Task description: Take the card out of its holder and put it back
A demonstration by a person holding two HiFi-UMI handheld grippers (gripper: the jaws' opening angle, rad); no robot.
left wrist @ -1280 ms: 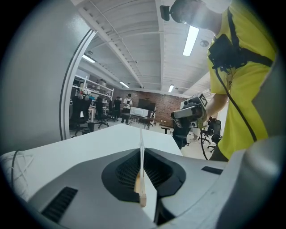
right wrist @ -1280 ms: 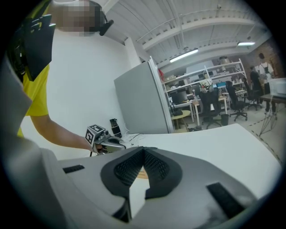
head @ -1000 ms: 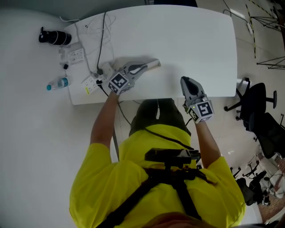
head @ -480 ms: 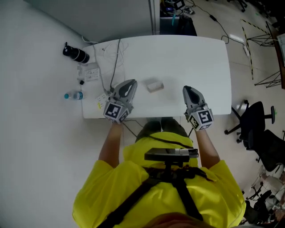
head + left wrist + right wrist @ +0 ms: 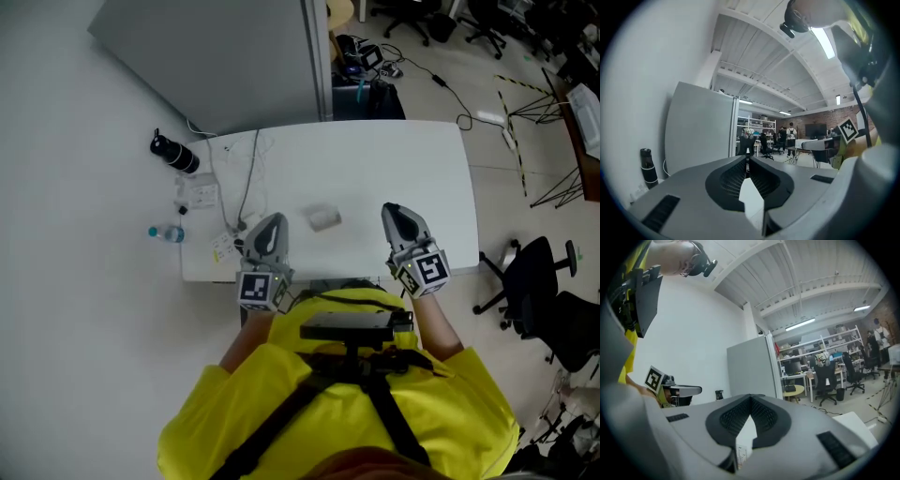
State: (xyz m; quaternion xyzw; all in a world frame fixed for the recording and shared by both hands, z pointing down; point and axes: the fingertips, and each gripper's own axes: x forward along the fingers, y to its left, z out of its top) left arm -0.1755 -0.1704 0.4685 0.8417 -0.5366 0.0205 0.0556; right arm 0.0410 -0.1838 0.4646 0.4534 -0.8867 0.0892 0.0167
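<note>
A small pale card holder [image 5: 324,218] lies alone on the white table [image 5: 375,169], near its middle, and I cannot make out the card in it. My left gripper [image 5: 273,221] is at the table's front edge, to the holder's left and clear of it; its jaws meet with nothing between them [image 5: 746,162]. My right gripper [image 5: 390,211] is also at the front edge, to the holder's right, with its jaws together and empty [image 5: 750,402]. Both gripper views look out level over the room, and neither shows the holder.
A black flask [image 5: 174,155], a small water bottle [image 5: 165,232], power strips [image 5: 201,195] and cables [image 5: 248,178] sit at the table's left side. A grey partition [image 5: 216,66] stands behind the table. Office chairs [image 5: 534,281] stand to the right.
The left gripper let go of the card holder and drew back to the table's front edge. The holder now lies free. The head view has pulled back and shows more of the room.
</note>
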